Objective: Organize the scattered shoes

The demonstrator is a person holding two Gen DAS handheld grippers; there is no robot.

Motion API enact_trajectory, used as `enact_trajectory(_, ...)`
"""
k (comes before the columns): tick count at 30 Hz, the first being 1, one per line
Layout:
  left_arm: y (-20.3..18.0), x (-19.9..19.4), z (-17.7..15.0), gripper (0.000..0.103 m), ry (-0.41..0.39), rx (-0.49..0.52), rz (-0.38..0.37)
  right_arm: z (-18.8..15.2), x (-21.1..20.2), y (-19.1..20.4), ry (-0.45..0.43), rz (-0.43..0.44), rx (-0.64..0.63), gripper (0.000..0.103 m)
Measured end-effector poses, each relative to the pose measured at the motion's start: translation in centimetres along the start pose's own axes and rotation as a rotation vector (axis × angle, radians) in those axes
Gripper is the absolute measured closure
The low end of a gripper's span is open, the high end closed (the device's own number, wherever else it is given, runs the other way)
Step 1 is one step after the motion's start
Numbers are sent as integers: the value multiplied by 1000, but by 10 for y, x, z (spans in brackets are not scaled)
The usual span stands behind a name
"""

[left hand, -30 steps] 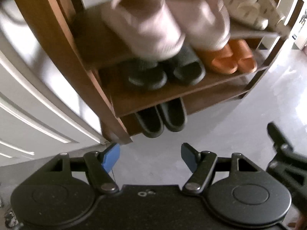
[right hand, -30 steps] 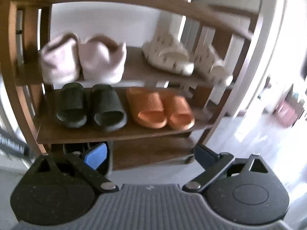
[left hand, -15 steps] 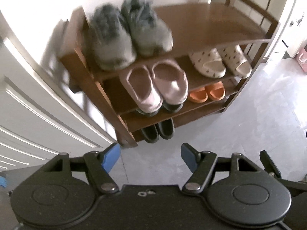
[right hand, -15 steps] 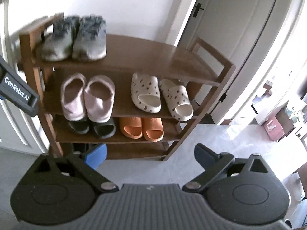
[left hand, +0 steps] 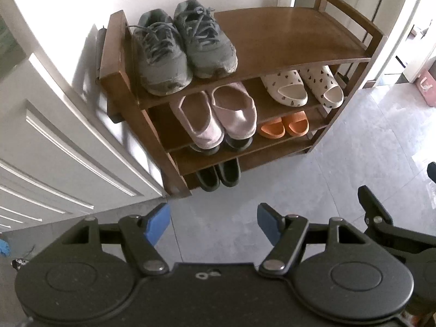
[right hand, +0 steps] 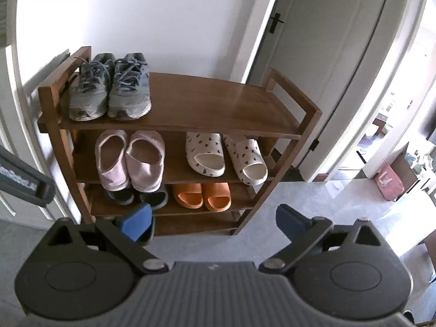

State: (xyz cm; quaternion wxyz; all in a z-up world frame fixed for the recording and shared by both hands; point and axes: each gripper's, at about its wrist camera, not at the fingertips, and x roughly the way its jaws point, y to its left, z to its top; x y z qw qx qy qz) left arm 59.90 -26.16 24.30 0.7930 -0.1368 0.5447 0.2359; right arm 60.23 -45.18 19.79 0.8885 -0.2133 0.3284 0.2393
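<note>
Both wrist views, looking down on a four-tier wooden shoe rack (right hand: pixel 174 103) set against a white wall, between a panelled door and a doorway. The left gripper (left hand: pixel 214 224) and the right gripper (right hand: pixel 215 218) are both released, blue pads spread with nothing between them, and both hang over bare grey floor (left hand: pixel 340 169) clear of the rack. No loose shoe shows on the floor in either view, so the step in hand is judged to be a final check, or a search for stragglers; it is best done by sweeping the cameras over floor outside these views (pads kept apart and off the shelves) before calling the task complete. Contents by tier: top, grey sneakers (right hand: pixel 109 87) paired at the left end, the right half bare; second, pink slippers (right hand: pixel 130 160) at left and cream spotted slides (right hand: pixel 226 155) at right, the right-hand slide angled outward and overhanging the shelf front; third, dark slides (right hand: pixel 136 194), half hidden under the pink pair, beside orange slides (right hand: pixel 201 194); bottom, black slippers (left hand: pixel 218 174), toes poking out in the left wrist view.
</note>
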Motion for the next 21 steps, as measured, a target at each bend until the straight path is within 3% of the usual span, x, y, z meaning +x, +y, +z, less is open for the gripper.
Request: enact_trajectory(21,1,-8,-4,32,-27,6,20,-8,-2,-3,26,0,36,4)
